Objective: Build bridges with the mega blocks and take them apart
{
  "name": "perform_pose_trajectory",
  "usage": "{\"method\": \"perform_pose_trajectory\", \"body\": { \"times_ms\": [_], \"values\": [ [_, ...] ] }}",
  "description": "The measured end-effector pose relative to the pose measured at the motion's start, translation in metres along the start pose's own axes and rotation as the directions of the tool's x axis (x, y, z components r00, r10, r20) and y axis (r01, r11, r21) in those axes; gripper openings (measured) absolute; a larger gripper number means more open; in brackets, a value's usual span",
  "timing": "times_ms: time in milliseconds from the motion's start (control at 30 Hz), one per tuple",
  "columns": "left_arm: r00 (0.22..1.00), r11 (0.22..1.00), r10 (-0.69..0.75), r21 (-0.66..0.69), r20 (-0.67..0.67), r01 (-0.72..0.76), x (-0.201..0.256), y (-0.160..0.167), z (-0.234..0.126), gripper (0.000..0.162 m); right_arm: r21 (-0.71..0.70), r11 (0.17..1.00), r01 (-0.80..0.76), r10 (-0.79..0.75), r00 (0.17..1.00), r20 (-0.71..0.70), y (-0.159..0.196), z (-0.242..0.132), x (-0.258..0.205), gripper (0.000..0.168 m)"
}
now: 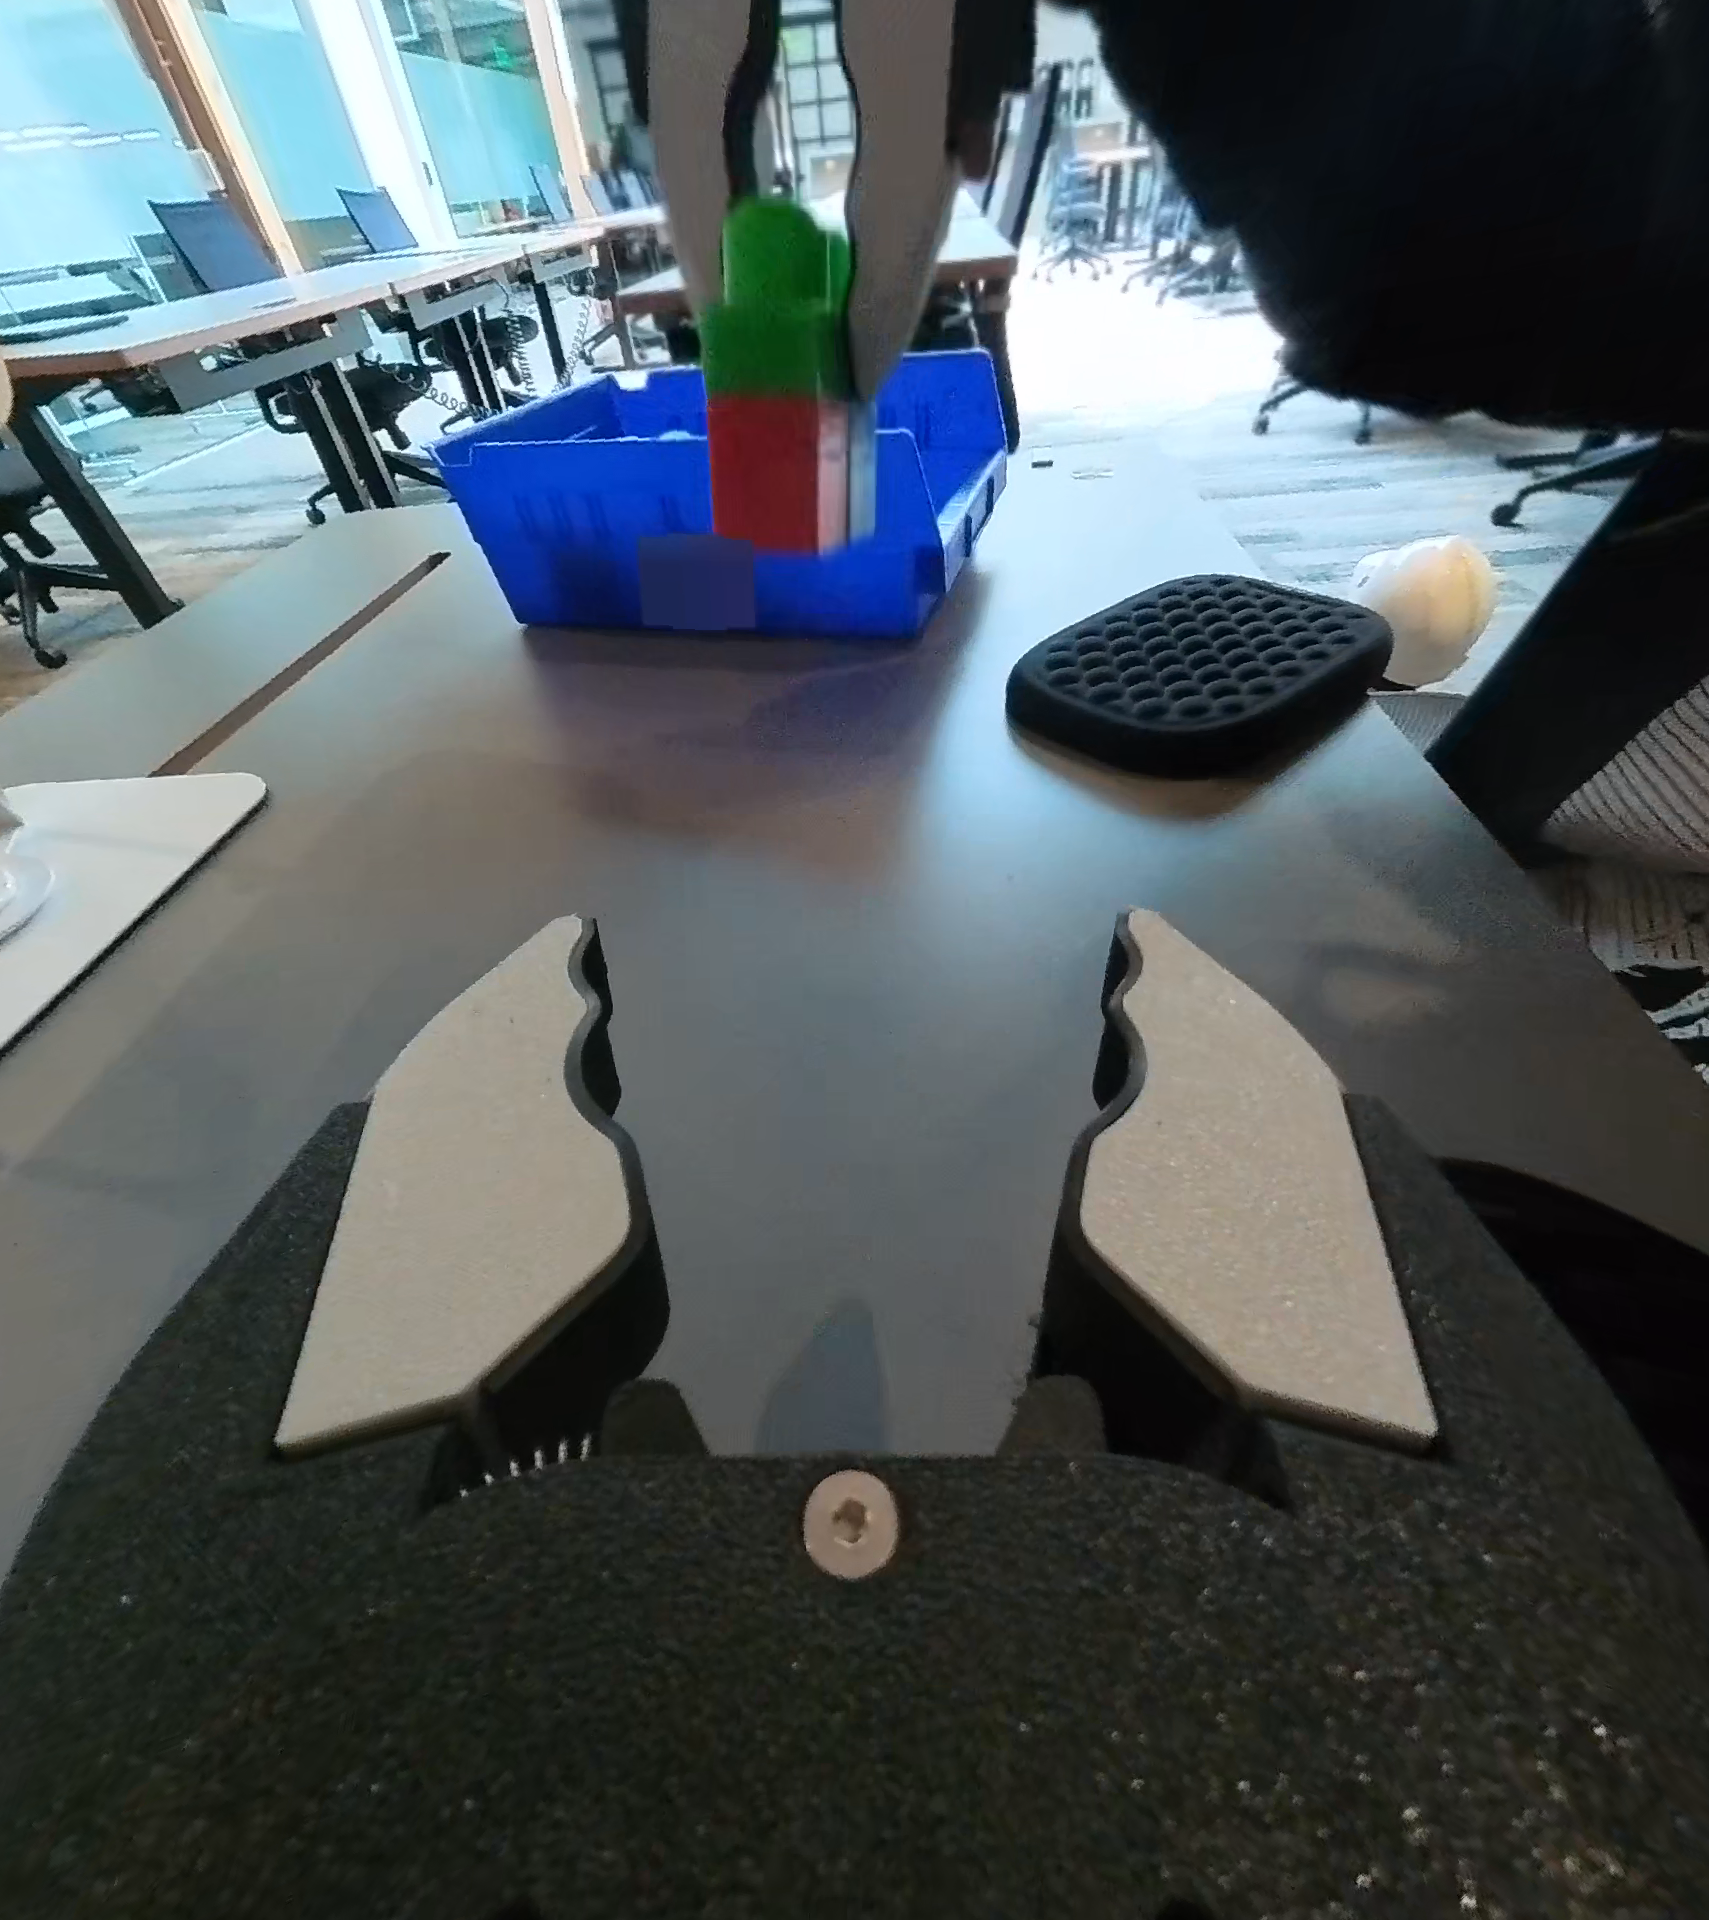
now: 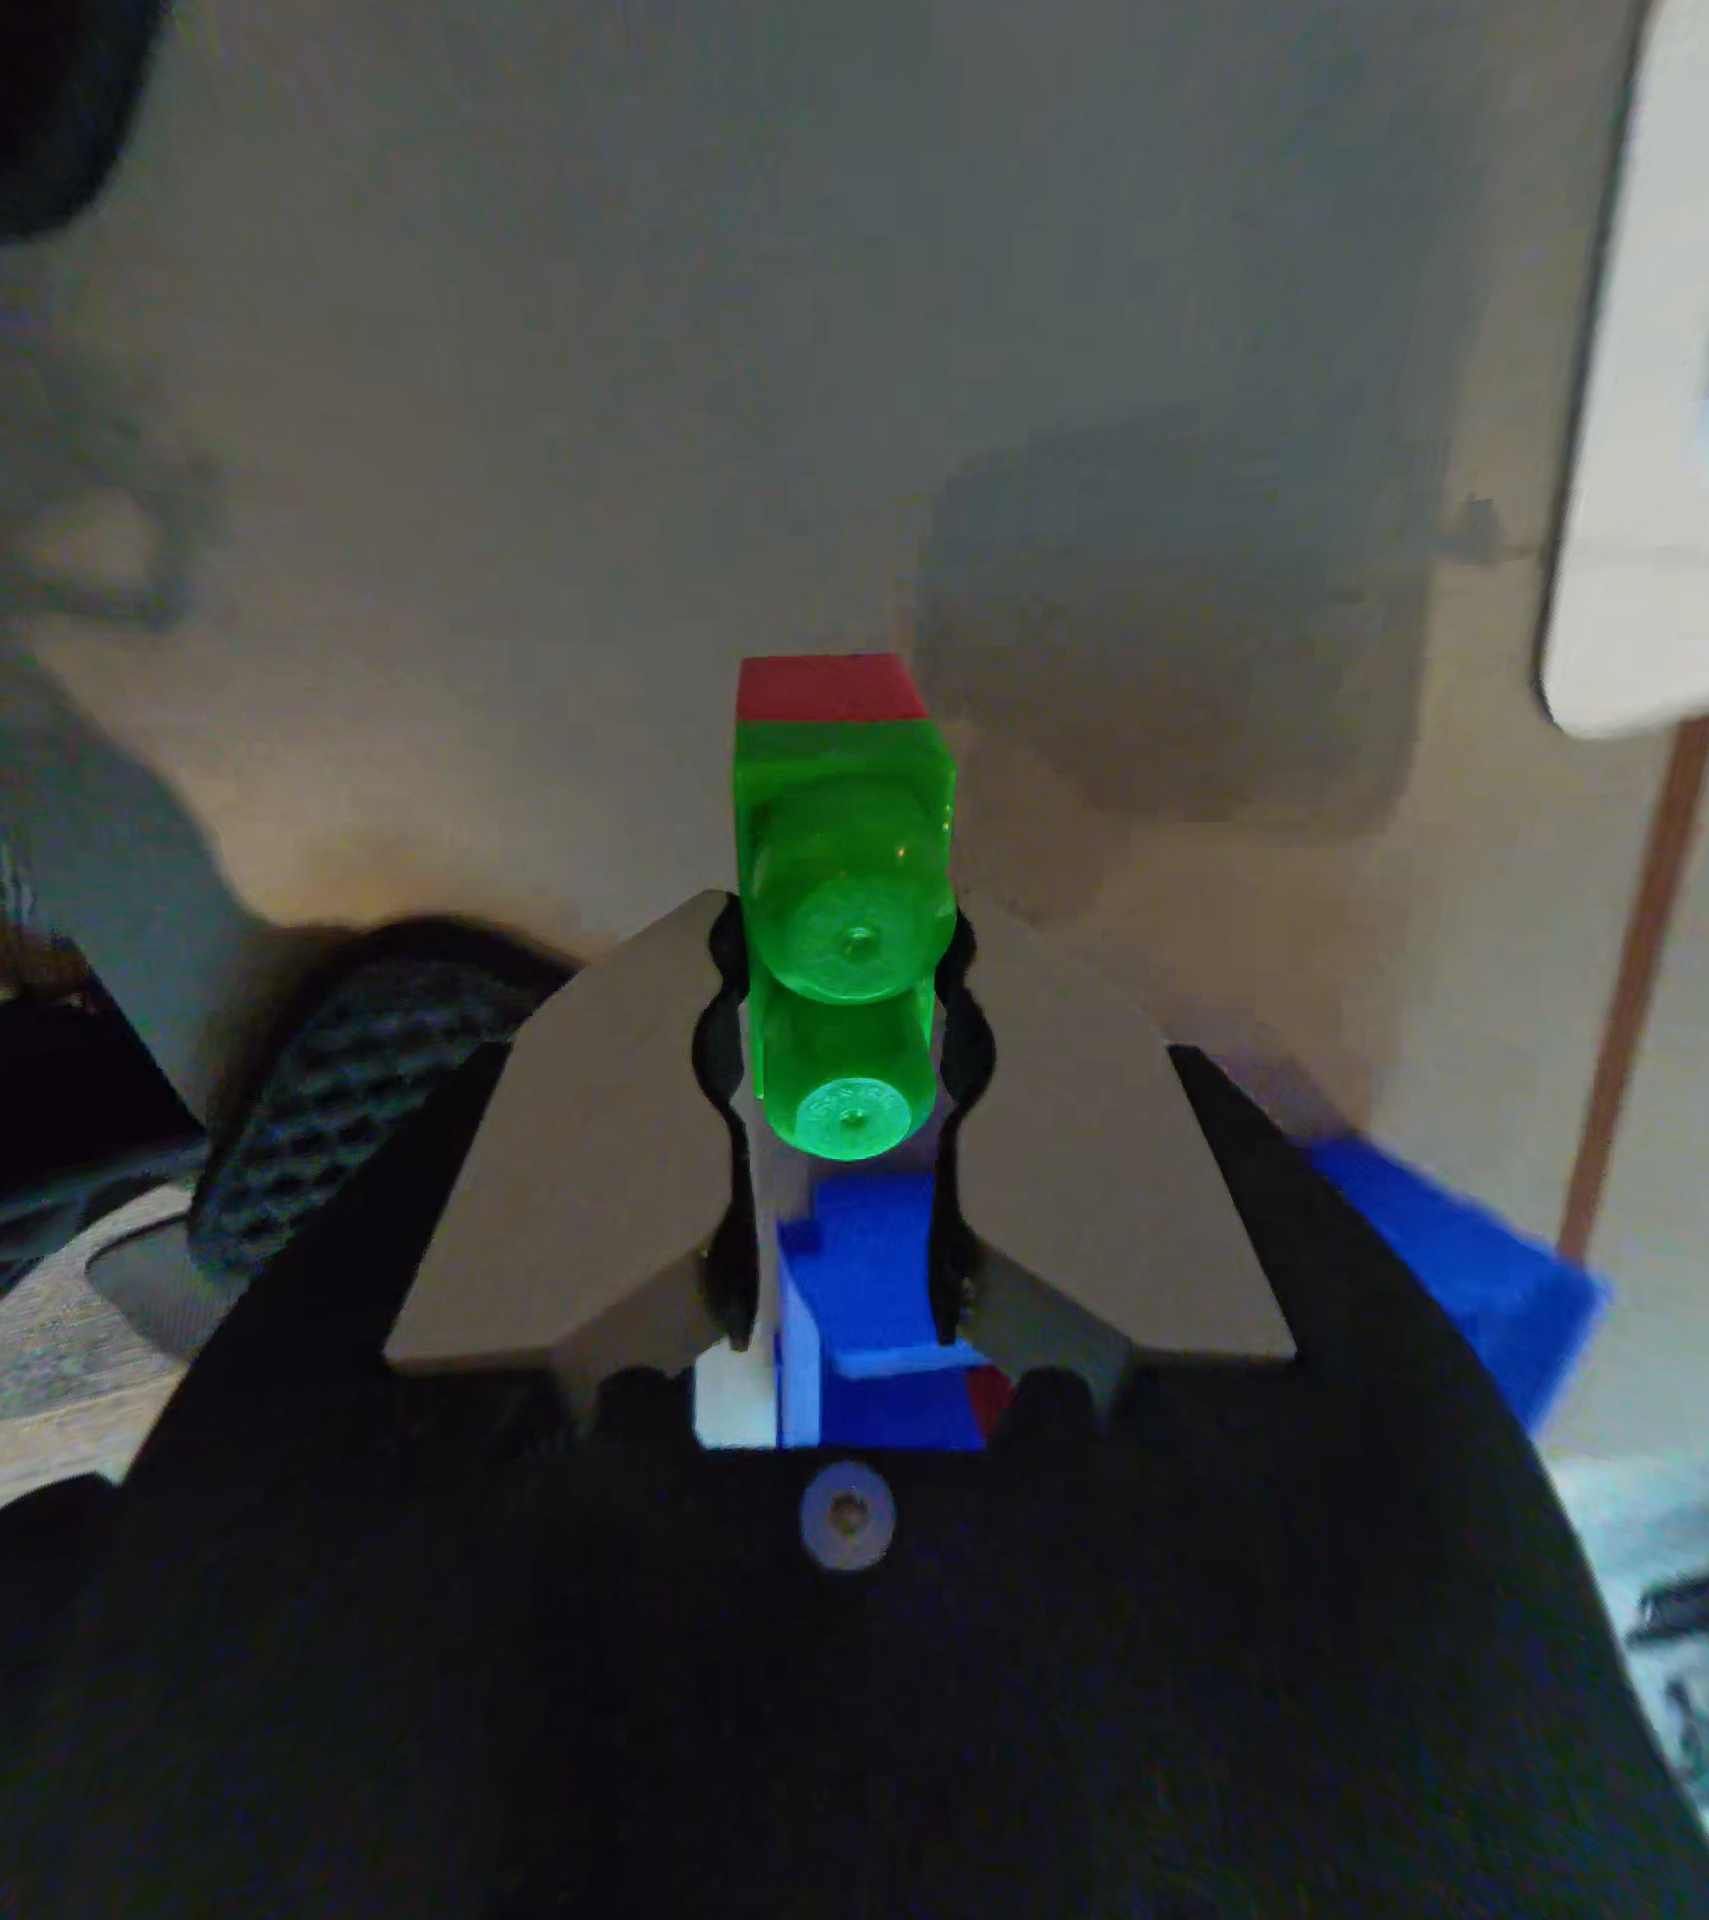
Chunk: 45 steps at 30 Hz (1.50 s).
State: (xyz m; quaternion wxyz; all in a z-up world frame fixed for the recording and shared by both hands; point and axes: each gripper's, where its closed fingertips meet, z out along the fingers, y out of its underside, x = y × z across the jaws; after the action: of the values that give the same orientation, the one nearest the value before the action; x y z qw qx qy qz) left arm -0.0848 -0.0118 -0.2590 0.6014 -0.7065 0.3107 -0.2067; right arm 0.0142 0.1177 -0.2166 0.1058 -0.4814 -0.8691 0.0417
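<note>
A dark grey table (image 1: 829, 831) is seen carrying the things. A blue bin (image 1: 829, 582) is set toward its far end, with a black honeycomb-patterned pad (image 1: 1198, 675) lying near it at the right edge. A white flat base plate (image 1: 71, 873) is laid on the left side.

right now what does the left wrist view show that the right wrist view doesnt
Only the left wrist view: the open left hand-held gripper low over the table, office desks and chairs behind.

Only the right wrist view: the green block's studs end-on.

Both: the right hand-held gripper shut on the green block, red block beneath, blue bin, black honeycomb pad.
</note>
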Motion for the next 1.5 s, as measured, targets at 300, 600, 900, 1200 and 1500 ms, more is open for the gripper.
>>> {"method": "perform_pose_trajectory", "body": {
  "times_ms": [300, 600, 900, 1200, 1500],
  "values": [
    [1.0, 1.0, 0.005, 0.02, 0.017, -0.005, -0.002, -0.004, -0.002, 0.091, -0.171, 0.871, -0.46, 0.437, 0.886, -0.158, 0.177, -0.055, 0.039, 0.035],
    [1.0, 1.0, 0.009, 0.011, 0.02, -0.009, -0.002, -0.003, -0.002, 0.089, -0.222, 0.763, -0.607, 0.597, 0.794, -0.117, 0.24, 0.016, 0.036, 0.035],
    [1.0, 1.0, 0.005, -0.006, 0.014, -0.005, -0.002, 0.0, -0.001, 0.089, -0.254, 0.715, -0.652, 0.646, 0.754, -0.118, 0.247, 0.06, 0.045, 0.035],
    [1.0, 1.0, 0.007, -0.009, 0.01, -0.007, -0.001, -0.001, -0.001, 0.09, -0.202, 0.718, -0.666, 0.657, 0.744, -0.118, 0.242, 0.054, 0.048, 0.048],
    [1.0, 1.0, -0.002, -0.013, 0.026, 0.002, -0.004, -0.001, -0.001, 0.089, 0.183, 0.837, -0.516, 0.547, 0.78, -0.303, 0.171, -0.025, 0.065, 0.06]
  ]
}}
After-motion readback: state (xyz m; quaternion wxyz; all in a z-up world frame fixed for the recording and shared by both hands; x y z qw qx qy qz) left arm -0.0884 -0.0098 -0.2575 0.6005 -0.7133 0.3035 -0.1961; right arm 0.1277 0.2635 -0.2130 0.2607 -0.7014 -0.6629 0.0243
